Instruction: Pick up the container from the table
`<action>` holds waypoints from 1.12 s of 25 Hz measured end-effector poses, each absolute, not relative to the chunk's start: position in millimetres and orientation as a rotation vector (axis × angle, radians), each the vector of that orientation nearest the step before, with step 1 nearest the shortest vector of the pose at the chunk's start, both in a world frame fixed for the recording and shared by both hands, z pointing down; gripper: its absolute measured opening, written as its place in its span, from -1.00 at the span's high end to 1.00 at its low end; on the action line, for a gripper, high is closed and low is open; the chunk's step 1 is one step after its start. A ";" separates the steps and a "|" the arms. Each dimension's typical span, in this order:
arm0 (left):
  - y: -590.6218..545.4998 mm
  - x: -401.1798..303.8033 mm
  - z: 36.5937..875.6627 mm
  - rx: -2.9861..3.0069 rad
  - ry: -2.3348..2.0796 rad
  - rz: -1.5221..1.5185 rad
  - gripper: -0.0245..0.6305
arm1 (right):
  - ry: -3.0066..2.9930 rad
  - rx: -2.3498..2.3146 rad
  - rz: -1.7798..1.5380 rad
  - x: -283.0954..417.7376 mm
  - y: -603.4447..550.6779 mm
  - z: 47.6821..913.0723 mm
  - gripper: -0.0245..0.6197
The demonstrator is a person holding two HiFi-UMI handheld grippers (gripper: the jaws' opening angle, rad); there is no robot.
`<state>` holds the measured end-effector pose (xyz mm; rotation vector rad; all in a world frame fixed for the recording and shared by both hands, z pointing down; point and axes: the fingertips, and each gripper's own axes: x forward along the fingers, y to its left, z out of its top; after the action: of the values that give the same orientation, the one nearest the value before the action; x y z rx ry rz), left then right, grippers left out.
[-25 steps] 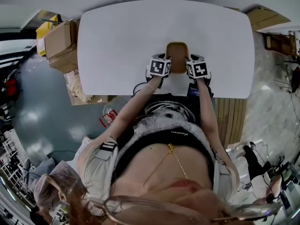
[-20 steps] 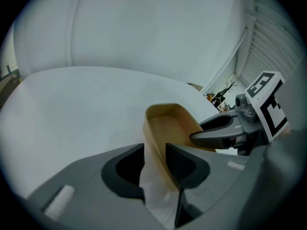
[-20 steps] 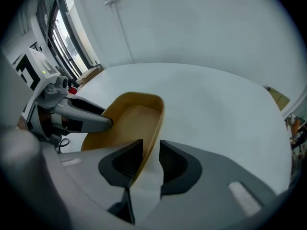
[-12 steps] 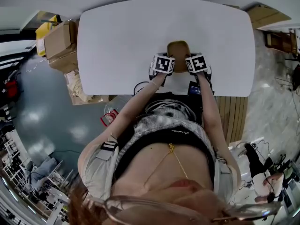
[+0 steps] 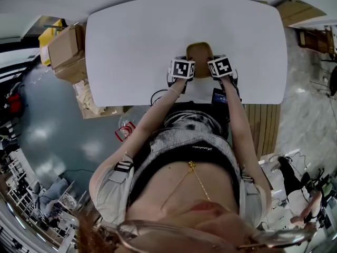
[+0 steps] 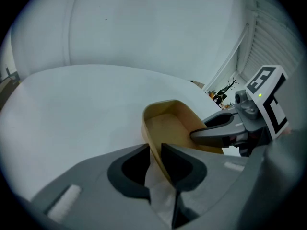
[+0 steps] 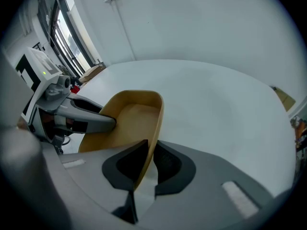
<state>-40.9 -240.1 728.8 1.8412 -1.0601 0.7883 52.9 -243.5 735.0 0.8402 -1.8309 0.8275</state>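
Here we are at the white table [image 5: 137, 36], with the tan container [image 5: 199, 56] sitting close to the person's edge of it, right in the middle. It is an open, empty tray with rounded corners, and both grippers are on it, one to each side.

The left gripper [image 6: 154, 151] has the container's left wall running straight up between its dark pads, and they are pinched onto that thin rim. No daylight there: that is a firm bite.

On the other side, the right gripper [image 7: 151, 147] has just been closing its jaws, and the container's right wall stands between them. The pads are now clamped narrow on that wall, one inside the tray and one outside.

Each gripper view catches the opposite gripper reaching in across the tray, its grey finger lying over the far rim. From the head view the two marker cubes flank the container's near end, and both arms stretch forward from the body and angle steeply down.

Whether the container's base rests on the table or hangs just clear of it, I cannot tell.

Off to the table's left, cardboard boxes [image 5: 68, 49] are stacked on the floor.
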 end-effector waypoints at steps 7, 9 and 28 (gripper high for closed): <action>-240.7 -41.5 731.6 1.836 -1.080 0.776 0.68 | -1.837 0.864 0.860 52.1 -243.7 736.6 0.72; -240.9 -41.6 732.8 1.834 -1.079 0.766 0.69 | -1.841 0.870 0.870 52.2 -243.9 736.6 0.72; -239.1 -45.0 731.8 1.793 -1.085 0.769 0.71 | -1.837 0.900 0.908 49.7 -243.7 734.4 0.75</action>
<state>-45.0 -239.1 731.8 1.7928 -1.0850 0.7690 49.7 -243.7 734.4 0.8995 -1.8370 0.9077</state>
